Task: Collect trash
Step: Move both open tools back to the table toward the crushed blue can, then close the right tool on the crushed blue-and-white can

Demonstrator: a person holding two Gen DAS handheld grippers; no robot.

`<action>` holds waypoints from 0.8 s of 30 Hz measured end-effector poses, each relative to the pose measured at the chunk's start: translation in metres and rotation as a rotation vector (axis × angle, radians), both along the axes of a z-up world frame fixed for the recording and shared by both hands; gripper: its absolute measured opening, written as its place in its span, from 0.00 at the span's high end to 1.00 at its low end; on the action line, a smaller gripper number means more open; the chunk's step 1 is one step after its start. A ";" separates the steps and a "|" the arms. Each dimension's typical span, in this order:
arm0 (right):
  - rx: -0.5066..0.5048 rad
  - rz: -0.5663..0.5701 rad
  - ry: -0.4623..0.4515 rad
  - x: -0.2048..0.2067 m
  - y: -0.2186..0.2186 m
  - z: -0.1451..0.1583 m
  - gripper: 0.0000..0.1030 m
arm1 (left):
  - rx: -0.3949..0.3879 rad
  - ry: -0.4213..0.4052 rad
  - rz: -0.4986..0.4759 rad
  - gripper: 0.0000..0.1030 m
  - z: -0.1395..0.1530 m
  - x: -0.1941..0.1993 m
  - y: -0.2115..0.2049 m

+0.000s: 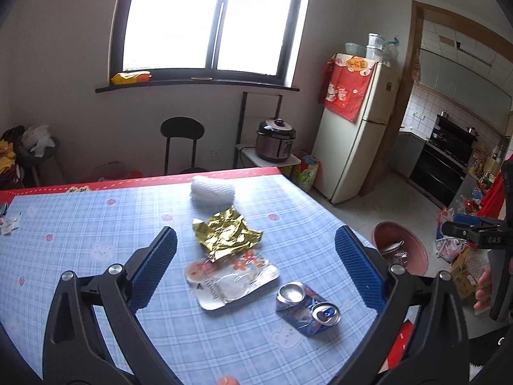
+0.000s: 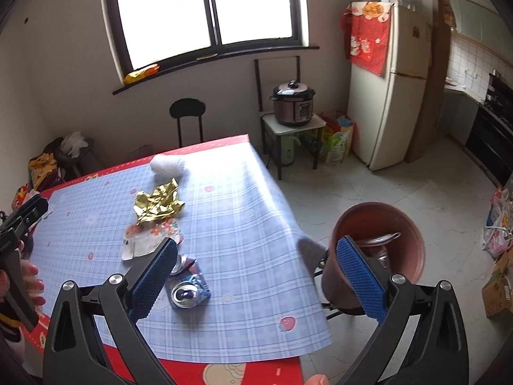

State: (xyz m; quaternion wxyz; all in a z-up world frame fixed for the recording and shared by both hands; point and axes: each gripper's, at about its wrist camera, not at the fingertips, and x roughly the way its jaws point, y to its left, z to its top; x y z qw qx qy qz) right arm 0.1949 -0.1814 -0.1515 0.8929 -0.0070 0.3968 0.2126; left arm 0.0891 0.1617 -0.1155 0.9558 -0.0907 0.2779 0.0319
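Currently both the left gripper [image 1: 256, 268] and right gripper [image 2: 256, 276] stand spread and empty; the crushed can [image 1: 307, 307], light, stiff and slippery, lies between the left fingers: pinch its flattened middle.

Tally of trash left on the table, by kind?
Crushed can: 1
Gold foil wrapper: 1
Flat plastic pouch: 1
White foam sleeve: 1
Small scraps at the left table edge: too small to count
Total: 4 clear pieces on the table. The brown bin on the floor already holds some.
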 end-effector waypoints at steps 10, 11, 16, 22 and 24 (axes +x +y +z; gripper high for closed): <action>-0.216 0.301 0.171 -0.002 0.116 -0.123 0.06 | -0.069 0.115 0.131 0.05 -0.056 -0.039 0.053; -0.221 0.313 0.190 -0.001 0.121 -0.132 0.11 | -0.072 0.126 0.141 0.05 -0.060 -0.041 0.053; -0.223 0.326 0.253 0.000 0.138 -0.162 0.17 | -0.100 0.166 0.172 0.05 -0.080 -0.049 0.058; -0.270 0.324 0.271 0.004 0.152 -0.182 0.21 | -0.140 0.196 0.192 0.06 -0.093 -0.053 0.059; -0.272 0.308 0.292 0.005 0.151 -0.188 0.22 | -0.146 0.198 0.196 0.06 -0.094 -0.054 0.058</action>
